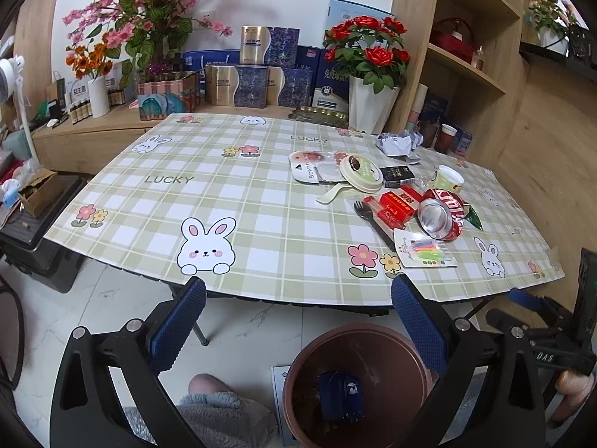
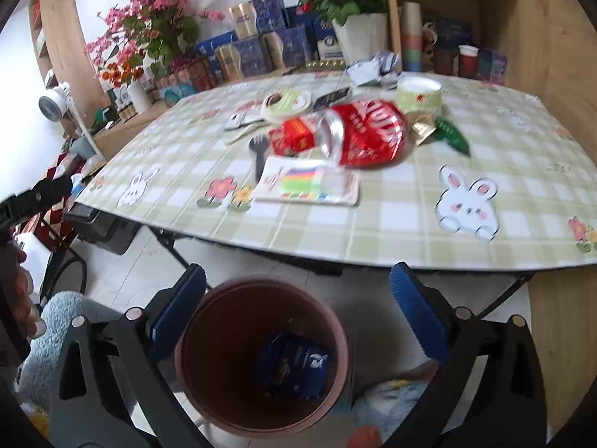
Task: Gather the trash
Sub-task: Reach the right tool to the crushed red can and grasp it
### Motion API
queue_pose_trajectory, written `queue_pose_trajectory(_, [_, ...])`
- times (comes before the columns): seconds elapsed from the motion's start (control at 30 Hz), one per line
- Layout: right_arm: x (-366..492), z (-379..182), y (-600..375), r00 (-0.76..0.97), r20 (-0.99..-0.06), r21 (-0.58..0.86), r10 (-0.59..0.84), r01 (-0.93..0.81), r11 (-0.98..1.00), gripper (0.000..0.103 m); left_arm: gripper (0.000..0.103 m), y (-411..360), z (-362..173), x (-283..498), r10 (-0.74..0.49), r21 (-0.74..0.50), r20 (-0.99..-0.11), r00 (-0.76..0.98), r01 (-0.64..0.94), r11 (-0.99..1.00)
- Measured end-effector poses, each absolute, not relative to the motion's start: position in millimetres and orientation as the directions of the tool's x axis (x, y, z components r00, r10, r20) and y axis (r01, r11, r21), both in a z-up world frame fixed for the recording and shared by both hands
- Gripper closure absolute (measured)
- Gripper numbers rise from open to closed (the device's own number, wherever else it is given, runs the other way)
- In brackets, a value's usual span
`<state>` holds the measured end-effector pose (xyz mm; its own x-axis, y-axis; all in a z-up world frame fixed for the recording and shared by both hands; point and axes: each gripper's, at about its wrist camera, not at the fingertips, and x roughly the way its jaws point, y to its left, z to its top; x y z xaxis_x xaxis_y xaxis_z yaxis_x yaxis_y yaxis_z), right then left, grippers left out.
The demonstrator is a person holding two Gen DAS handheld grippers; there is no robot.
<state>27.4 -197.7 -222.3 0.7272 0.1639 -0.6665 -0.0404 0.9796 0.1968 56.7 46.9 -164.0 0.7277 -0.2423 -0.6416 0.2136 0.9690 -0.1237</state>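
A brown bin (image 1: 358, 384) (image 2: 261, 358) stands on the floor before the table, with a dark blue packet (image 1: 341, 395) (image 2: 294, 366) lying inside. On the checked tablecloth (image 1: 231, 201) lies trash: a crushed red can (image 1: 442, 214) (image 2: 363, 132), a red box (image 1: 395, 205) (image 2: 294, 136), a black fork (image 1: 367, 212) (image 2: 258, 151), a candle pack (image 1: 425, 252) (image 2: 309, 183), a paper lid (image 1: 360, 171) (image 2: 286, 101), a paper cup (image 1: 449, 177) (image 2: 418, 93) and crumpled paper (image 1: 399, 143) (image 2: 373, 69). My left gripper (image 1: 298, 317) is open and empty. My right gripper (image 2: 298, 298) hangs open and empty above the bin.
Flower vases (image 1: 369, 108), stacked boxes (image 1: 253, 78) and small bottles (image 1: 80, 110) line a wooden ledge behind the table. Shelves (image 1: 470, 56) rise at the right. A black case (image 1: 41, 239) sits on the floor at the left. A person's knee (image 1: 209, 384) is near the bin.
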Motion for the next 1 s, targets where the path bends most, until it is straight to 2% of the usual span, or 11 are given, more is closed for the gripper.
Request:
queue_pose_trajectory(0.13, [32,-223,-204,0.714,-0.692,0.13,0.107,-0.023,0.991,0.006,0.006,41,-164,61,-0.247,-0.112,-0.642,0.726,0.23,0.967])
queue_pose_trajectory(0.43, [39,-226,-233,0.707,-0.687,0.227,0.167,-0.01,0.974,0.006,0.006,28,-166,72,-0.257,-0.106,-0.644,0.72,0.249,0.963])
queue_pose_trajectory(0.57, [51,-225,-241,0.711,-0.703,0.121,0.03,0.078,0.99,0.006,0.006,25,-167,80,-0.262,-0.109,-0.646,0.717,0.253,0.961])
queue_pose_trajectory(0.7, [65,-222,-256,0.727,-0.684,0.193,0.062,0.099,0.976,0.006,0.006,24,-170,89,-0.258,-0.108,-0.649,0.716,0.249,0.962])
queue_pose_trajectory(1.0, [107,-208,-250,0.761,-0.642,0.163,0.094,0.016,0.986,0.006,0.006,24,-179,112,-0.259,-0.13,-0.661,0.704,0.233,0.964])
